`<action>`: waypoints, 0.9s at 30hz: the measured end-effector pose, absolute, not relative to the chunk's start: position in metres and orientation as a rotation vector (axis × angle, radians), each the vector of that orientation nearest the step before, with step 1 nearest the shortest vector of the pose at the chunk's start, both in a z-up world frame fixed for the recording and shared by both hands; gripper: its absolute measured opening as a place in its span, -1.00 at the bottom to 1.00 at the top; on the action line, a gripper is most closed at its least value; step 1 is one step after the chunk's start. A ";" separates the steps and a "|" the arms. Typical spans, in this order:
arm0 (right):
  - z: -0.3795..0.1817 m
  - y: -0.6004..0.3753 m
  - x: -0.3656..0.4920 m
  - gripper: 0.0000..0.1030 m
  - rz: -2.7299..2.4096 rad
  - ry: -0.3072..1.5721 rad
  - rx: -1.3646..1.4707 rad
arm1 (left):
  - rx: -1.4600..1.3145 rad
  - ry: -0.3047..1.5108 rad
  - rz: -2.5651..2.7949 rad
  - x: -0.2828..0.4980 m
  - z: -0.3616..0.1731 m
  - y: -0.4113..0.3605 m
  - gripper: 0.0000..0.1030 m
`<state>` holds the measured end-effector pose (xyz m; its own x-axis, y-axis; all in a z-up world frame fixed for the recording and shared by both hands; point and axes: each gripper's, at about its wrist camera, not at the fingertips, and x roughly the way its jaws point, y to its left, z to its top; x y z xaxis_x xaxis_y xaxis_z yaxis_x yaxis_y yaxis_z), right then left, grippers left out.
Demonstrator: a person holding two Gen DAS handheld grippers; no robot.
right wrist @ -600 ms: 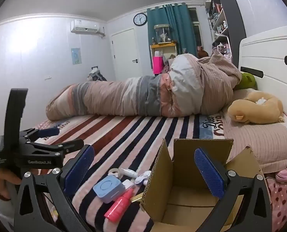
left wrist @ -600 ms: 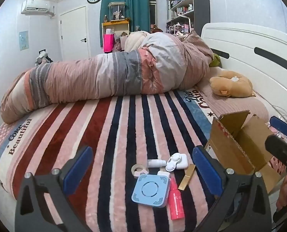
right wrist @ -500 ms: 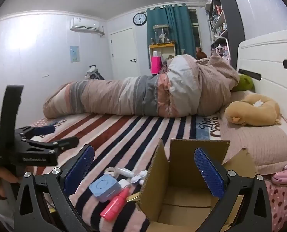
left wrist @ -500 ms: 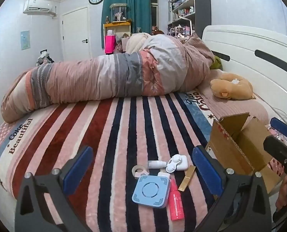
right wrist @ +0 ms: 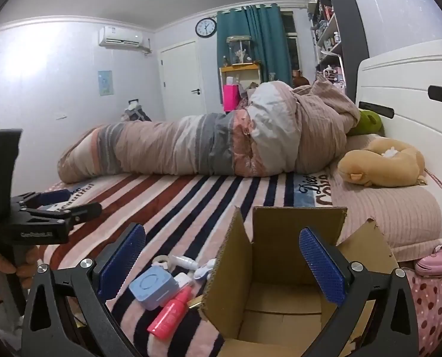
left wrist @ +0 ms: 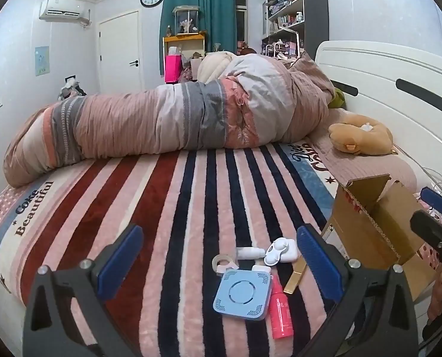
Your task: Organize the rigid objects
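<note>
left hand-held gripper (left wrist: 218, 263) wide open, blue pads (left wrist: 121, 257) spread, nothing between them; hovering over striped blanket (left wrist: 161, 208) on the bed; small items clustered just ahead between the fingers: light-blue square device (left wrist: 242, 293) flat, pink bottle (left wrist: 281, 312) lying along its right edge, touching; gold stick (left wrist: 295, 273) angled to the right of the bottle; white case (left wrist: 280, 251) behind it, small white tube (left wrist: 250, 253) just left of the case, tape roll (left wrist: 222, 261) left of that; open cardboard box (left wrist: 375, 232) at right, flaps up, near the cluster; right hand-held gripper (left wrist: 435, 217) partly visible at right edge past the box, state unclear; rolled duvet (left wrist: 176, 119) across the far bed; tan plush (left wrist: 360, 136) by the white headboard (left wrist: 384, 74)
</note>
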<state>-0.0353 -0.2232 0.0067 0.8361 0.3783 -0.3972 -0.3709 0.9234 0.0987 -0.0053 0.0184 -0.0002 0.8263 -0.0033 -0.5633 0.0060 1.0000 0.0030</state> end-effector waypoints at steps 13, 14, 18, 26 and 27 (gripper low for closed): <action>0.008 -0.217 -0.039 1.00 0.401 0.442 0.030 | -0.008 0.598 -0.004 -0.008 -0.001 0.022 0.99; 0.007 -0.216 -0.039 1.00 0.401 0.445 0.028 | -0.007 0.599 -0.004 -0.008 -0.001 0.022 0.99; 0.005 -0.217 -0.037 1.00 0.399 0.457 0.024 | -0.008 0.598 -0.005 -0.008 -0.001 0.023 0.99; 0.001 -0.220 -0.035 1.00 0.399 0.474 0.039 | -0.008 0.598 -0.007 -0.008 -0.001 0.023 0.99; 0.001 -0.220 -0.035 1.00 0.400 0.477 0.040 | -0.009 0.596 -0.008 -0.008 -0.001 0.024 0.99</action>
<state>-0.0352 -0.2197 0.0013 0.8126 0.3837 -0.4386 -0.3653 0.9218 0.1298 -0.0081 0.0236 -0.0007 0.8274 -0.0098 -0.5615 0.0047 0.9999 -0.0105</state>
